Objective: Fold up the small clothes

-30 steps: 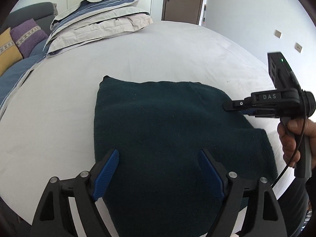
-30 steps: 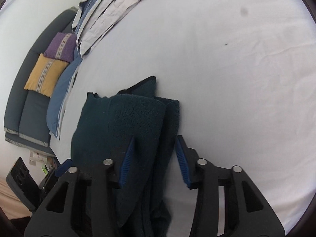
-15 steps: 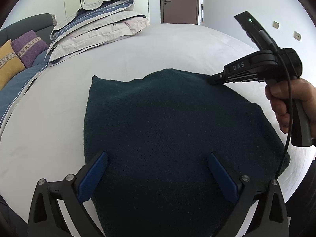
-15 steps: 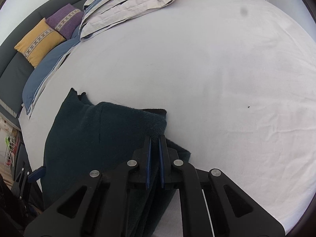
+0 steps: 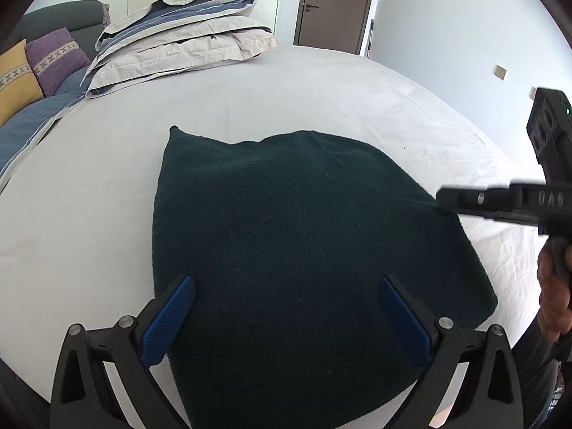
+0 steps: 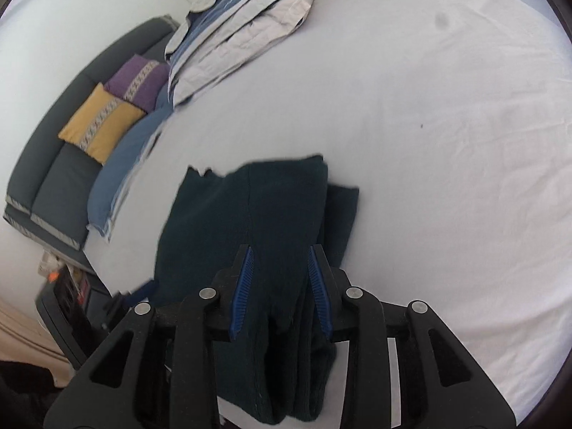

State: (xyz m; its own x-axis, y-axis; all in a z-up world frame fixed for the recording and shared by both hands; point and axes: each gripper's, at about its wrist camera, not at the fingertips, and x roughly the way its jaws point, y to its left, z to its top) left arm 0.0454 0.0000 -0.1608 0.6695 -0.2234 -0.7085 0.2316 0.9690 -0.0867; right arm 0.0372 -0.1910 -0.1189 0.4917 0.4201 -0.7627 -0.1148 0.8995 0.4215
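A dark green folded cloth [image 5: 293, 250] lies on the white bed [image 5: 286, 89]. My left gripper [image 5: 286, 318] is open wide, its blue pads above the cloth's near part, holding nothing. The right gripper [image 5: 464, 202] shows at the cloth's right edge in the left wrist view. In the right wrist view my right gripper [image 6: 280, 275] is open, its blue pads on either side of a raised fold of the cloth [image 6: 257, 207], apart from it.
A stack of folded grey and blue bedding [image 5: 178, 39] lies at the bed's far left. A dark sofa with yellow [image 6: 100, 121] and purple [image 6: 137, 82] cushions stands beyond. A brown door [image 5: 332, 3] is at the back.
My right gripper, shut on the cloth's edge half a second ago, has opened and drawn back towards the right edge. The cloth has settled flatter. My left gripper stays open.
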